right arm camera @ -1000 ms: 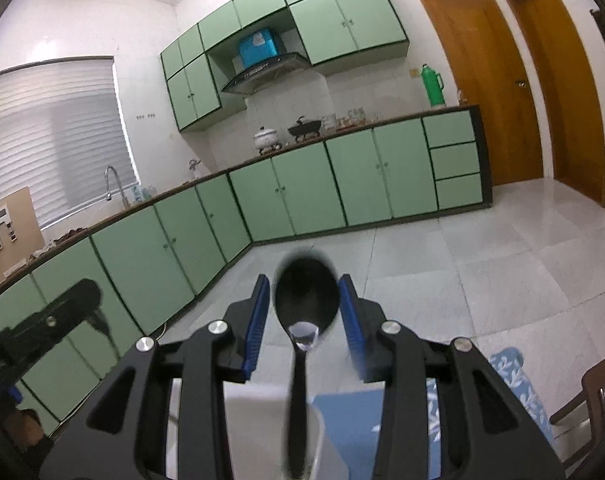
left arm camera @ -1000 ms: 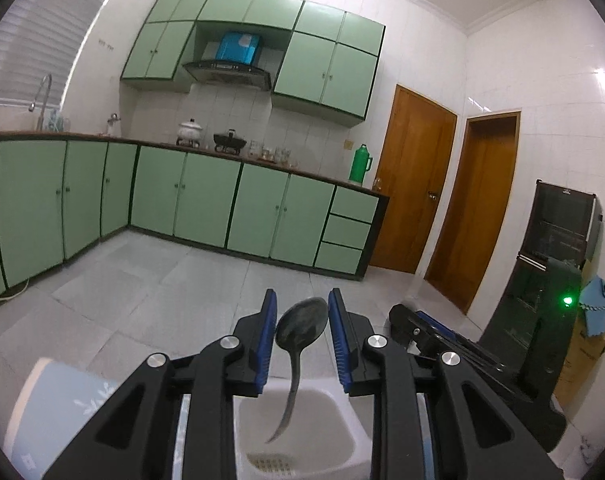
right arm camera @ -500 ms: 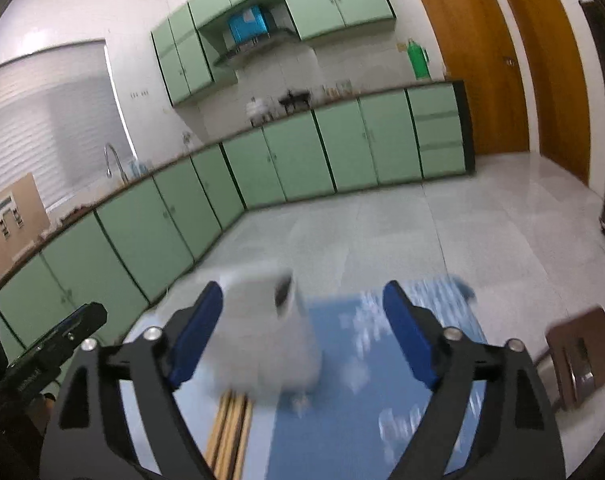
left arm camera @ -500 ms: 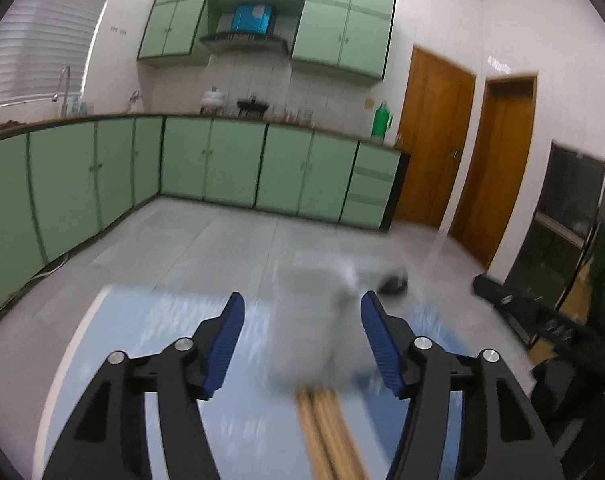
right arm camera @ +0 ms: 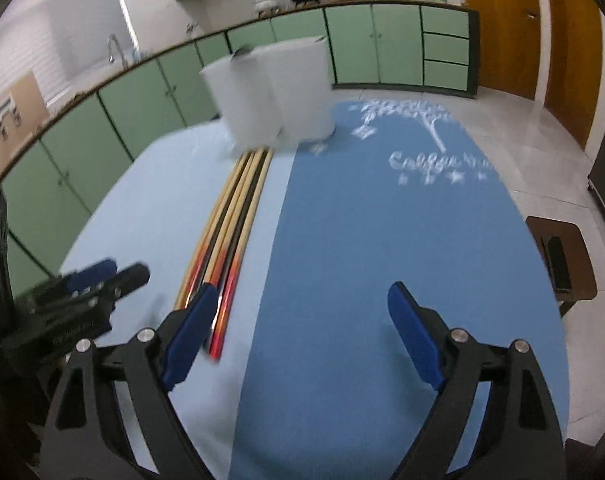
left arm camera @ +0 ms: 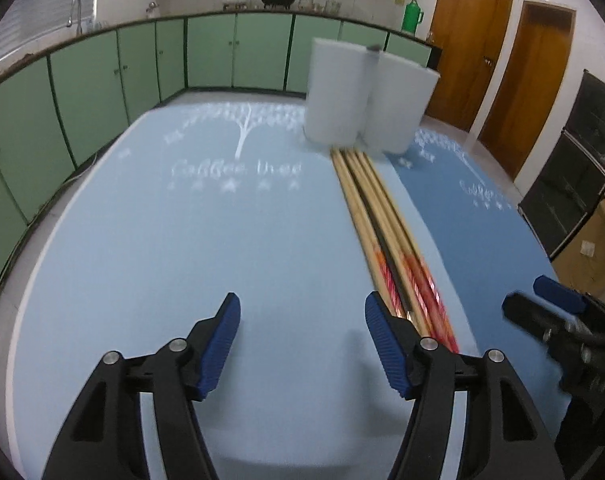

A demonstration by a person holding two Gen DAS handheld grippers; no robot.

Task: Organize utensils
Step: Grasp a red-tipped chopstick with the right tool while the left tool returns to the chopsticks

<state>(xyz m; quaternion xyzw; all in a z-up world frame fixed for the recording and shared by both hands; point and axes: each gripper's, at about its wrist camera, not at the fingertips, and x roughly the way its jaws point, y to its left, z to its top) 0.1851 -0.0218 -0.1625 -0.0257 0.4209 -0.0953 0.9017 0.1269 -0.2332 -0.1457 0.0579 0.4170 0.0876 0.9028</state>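
Fingers (left arm camera: 220, 344) of the left gripper (left arm camera: 302, 340) are standing apart, empty; right gripper (right arm camera: 302, 336) likewise gaping. Between them, chopsticks (left arm camera: 386, 232) are lying bundled, blurred, count unclear. Two white holders (left arm camera: 366, 96) are standing beyond, contents mostly hidden.

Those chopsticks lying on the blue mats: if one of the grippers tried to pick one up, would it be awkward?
Probably awkward. The chopsticks are thin, rounded sticks lying flat and tight together, so one might roll aside or bring its neighbours along. Their red ends look glossy, so perhaps slippery. They look straight and stiff, and likely light. Both the left gripper and the right gripper stand open, holding nothing.
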